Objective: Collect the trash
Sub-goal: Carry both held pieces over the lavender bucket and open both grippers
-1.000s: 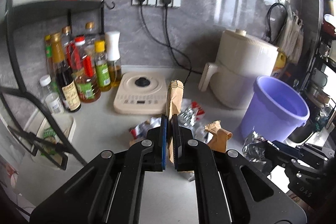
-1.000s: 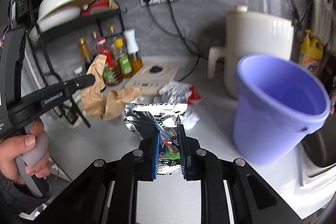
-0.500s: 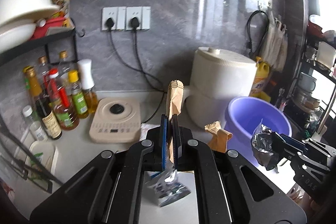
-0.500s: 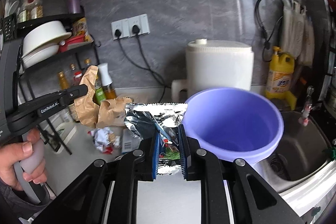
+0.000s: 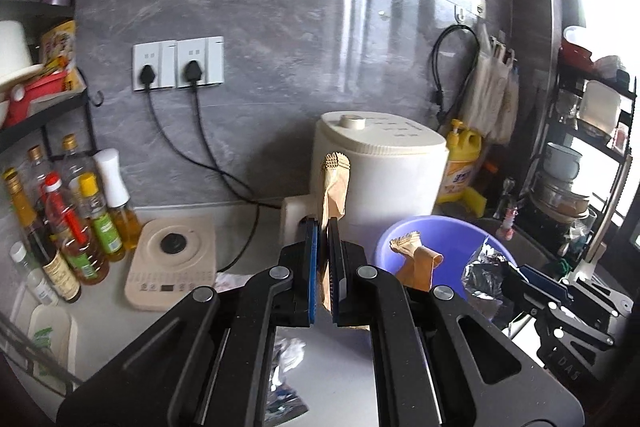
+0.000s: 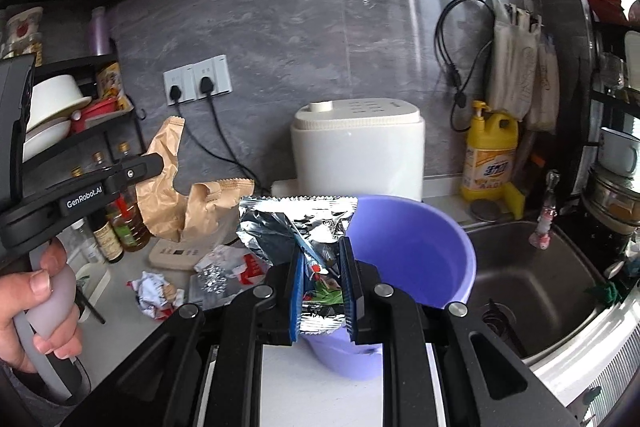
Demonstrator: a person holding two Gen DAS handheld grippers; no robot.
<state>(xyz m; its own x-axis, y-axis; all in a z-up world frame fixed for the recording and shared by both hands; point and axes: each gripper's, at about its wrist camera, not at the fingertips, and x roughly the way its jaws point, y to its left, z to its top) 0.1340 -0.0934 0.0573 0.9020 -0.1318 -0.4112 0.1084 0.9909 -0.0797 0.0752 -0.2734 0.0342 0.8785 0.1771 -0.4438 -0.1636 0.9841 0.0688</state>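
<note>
Above the purple bucket (image 6: 416,255), a crinkled silver foil wrapper (image 6: 296,227)

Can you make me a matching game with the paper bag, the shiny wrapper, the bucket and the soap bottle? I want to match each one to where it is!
Things:
1. paper bag
2. shiny wrapper
3. bucket
4. soap bottle

Places:
A. standing on the counter, open and purple
B. pinched in the left gripper
C. by the wall, beside the sink
D. pinched in the right gripper

Pairs: 1-B, 2-D, 3-A, 4-C
</note>
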